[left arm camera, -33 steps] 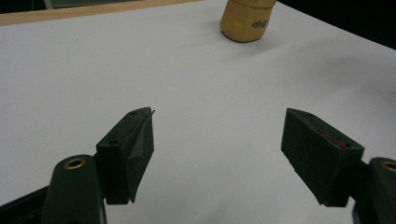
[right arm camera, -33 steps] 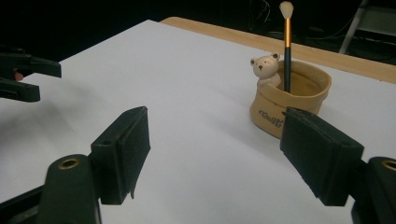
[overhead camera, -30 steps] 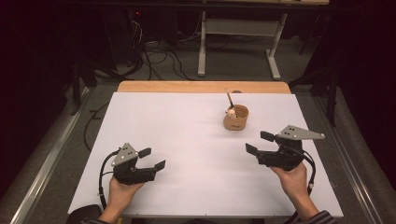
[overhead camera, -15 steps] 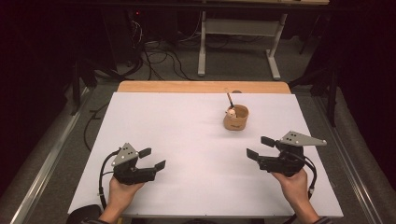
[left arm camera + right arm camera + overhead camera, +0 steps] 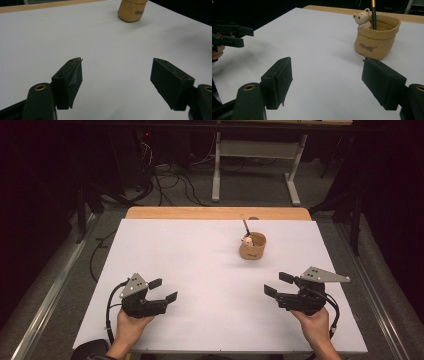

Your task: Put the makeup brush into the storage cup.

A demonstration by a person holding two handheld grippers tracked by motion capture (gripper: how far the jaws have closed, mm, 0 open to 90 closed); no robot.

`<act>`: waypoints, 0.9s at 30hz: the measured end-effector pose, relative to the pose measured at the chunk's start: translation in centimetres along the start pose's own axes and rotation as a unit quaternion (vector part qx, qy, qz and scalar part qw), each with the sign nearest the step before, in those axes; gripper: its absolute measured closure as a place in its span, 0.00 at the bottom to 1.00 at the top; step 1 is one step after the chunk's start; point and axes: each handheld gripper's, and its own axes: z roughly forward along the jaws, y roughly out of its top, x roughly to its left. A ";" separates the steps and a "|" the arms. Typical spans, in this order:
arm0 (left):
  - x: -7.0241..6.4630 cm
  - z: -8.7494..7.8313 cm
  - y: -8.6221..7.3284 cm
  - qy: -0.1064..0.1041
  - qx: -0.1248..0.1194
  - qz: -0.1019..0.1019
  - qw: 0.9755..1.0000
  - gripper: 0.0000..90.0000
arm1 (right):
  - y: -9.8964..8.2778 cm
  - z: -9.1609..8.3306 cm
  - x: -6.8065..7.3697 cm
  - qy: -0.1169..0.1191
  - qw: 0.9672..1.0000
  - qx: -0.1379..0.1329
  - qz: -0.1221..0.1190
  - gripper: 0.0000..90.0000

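Observation:
A tan pot point(image 5: 252, 246) with a small bear figure on its rim stands on the white table top, right of centre and toward the back; a dark pen stands in it point(image 5: 374, 13). The pot point(image 5: 375, 37) shows ahead of my right gripper point(image 5: 327, 85), whose jaws stand wide apart with nothing between them. In the high view that right gripper point(image 5: 276, 285) rests near the front right, a hand behind it. My left gripper point(image 5: 163, 290) sits at the front left, open and empty. Its own view has the pot point(image 5: 132, 10) far ahead of the left gripper point(image 5: 116, 80).
A white sheet point(image 5: 200, 270) covers the table, with a wooden edge point(image 5: 215, 213) along the back. Beyond it are a dark floor, cables and a metal table frame point(image 5: 255, 165). The left gripper point(image 5: 229, 36) appears at the left of the right gripper view.
The right gripper has shifted slightly toward the near edge of the table. The left gripper and the pot have stayed put.

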 end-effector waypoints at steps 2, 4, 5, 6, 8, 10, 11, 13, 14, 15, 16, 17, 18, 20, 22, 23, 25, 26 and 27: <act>0.0 0.0 0.0 0.000 0.000 0.000 1.000 0.29 | -0.1 0.1 0.0 -0.003 1.000 0.002 0.000 0.29; 0.0 0.0 0.0 0.000 0.001 -0.001 1.000 0.29 | -0.2 0.1 -0.1 -0.003 1.000 0.002 0.001 0.29; 0.0 0.0 0.0 0.001 0.000 -0.001 1.000 0.29 | -0.3 0.2 -0.2 -0.004 1.000 0.005 0.005 0.29; 0.0 0.0 0.0 0.001 0.000 -0.001 1.000 0.29 | -0.4 0.2 -0.2 -0.004 1.000 0.004 0.004 0.29; 0.0 0.0 0.0 0.000 0.000 -0.001 1.000 0.29 | -0.5 0.3 -0.2 -0.005 1.000 0.006 0.007 0.29; 0.0 0.0 0.0 0.001 0.001 -0.001 1.000 0.29 | -0.7 0.3 -0.2 -0.005 1.000 0.008 0.007 0.29; 0.0 0.0 0.0 0.001 0.001 -0.001 1.000 0.29 | -0.8 0.4 -0.2 -0.005 1.000 0.008 0.008 0.29; 0.0 0.0 0.0 0.001 0.001 -0.001 1.000 0.29 | -0.9 0.4 -0.1 -0.005 1.000 0.009 0.008 0.29; 0.0 0.0 0.0 0.001 0.001 -0.001 1.000 0.29 | -1.0 0.4 -0.1 -0.005 1.000 0.009 0.009 0.29; 0.0 0.0 0.0 0.001 0.001 -0.002 1.000 0.29 | -1.1 0.4 -0.1 -0.005 1.000 0.009 0.010 0.29; 0.0 0.0 0.0 0.001 0.001 -0.001 1.000 0.29 | -1.1 0.4 -0.1 -0.006 1.000 0.009 0.009 0.29; 0.0 0.0 0.0 0.001 0.001 -0.001 1.000 0.29 | -1.2 0.4 -0.1 -0.006 1.000 0.009 0.011 0.29; 0.0 0.0 0.0 0.001 0.001 -0.002 1.000 0.29 | -1.3 0.4 0.0 -0.006 1.000 0.010 0.012 0.29; 0.0 0.0 0.0 0.001 0.002 -0.002 1.000 0.29 | -1.5 0.4 0.0 -0.006 1.000 0.010 0.012 0.29; 0.0 0.0 0.0 0.001 0.001 -0.002 1.000 0.29 | -1.7 0.5 -0.1 -0.006 1.000 0.011 0.011 0.29; 0.0 0.1 0.0 0.001 0.001 -0.002 1.000 0.29 | -1.8 0.5 -0.1 -0.007 1.000 0.011 0.012 0.29; 0.0 0.1 0.0 0.001 0.002 -0.002 1.000 0.29 | -1.9 0.5 -0.1 -0.010 1.000 0.010 0.010 0.29; 0.0 0.1 0.0 0.001 0.002 -0.002 1.000 0.29 | -2.0 0.5 -0.1 -0.012 1.000 0.012 0.012 0.29; 0.0 0.1 0.0 0.001 0.003 -0.002 1.000 0.29 | -2.2 0.6 -0.2 -0.012 1.000 0.012 0.011 0.29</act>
